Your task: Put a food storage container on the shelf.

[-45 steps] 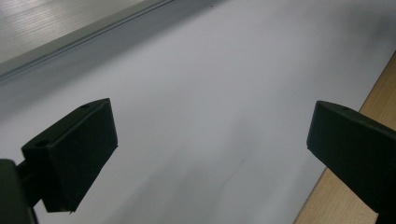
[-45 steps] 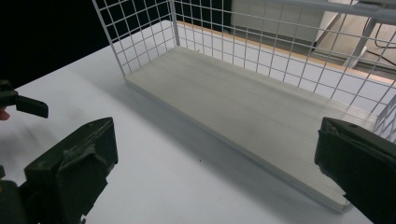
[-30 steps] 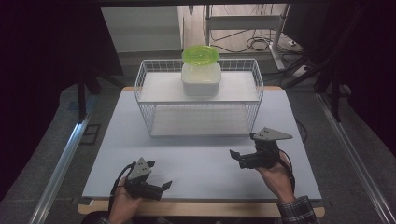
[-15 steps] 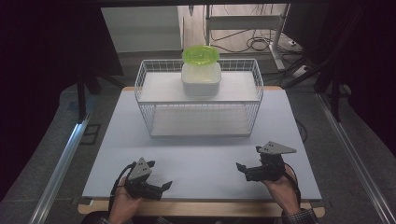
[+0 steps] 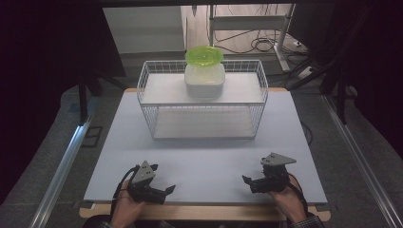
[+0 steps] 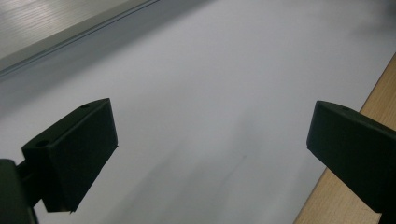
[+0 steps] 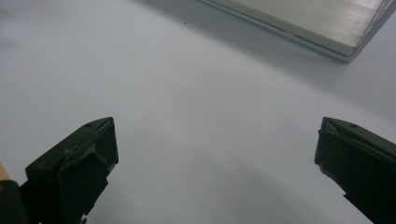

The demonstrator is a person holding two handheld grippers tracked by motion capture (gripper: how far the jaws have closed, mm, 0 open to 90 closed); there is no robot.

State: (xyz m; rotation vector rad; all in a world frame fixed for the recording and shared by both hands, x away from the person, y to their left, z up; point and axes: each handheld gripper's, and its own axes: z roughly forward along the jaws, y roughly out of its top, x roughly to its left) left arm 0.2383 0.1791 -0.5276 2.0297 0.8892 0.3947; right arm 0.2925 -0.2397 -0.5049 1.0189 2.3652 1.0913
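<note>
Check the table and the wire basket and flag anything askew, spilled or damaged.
Nothing is spilled or broken. One oddity: the green lid rests loose and slightly off-centre on the white container in the wire basket, not pressed on. Both tools, left and right, sit open and empty near the table's front edge.

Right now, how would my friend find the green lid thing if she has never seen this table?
Look at the far end of the pale table, where a white wire basket rack stands. On the rack's upper shelf, near the middle, sits a white square tub, and the round lid lies on top of it. It is the one bright lime-green thing there; everything around it is white or grey.
</note>
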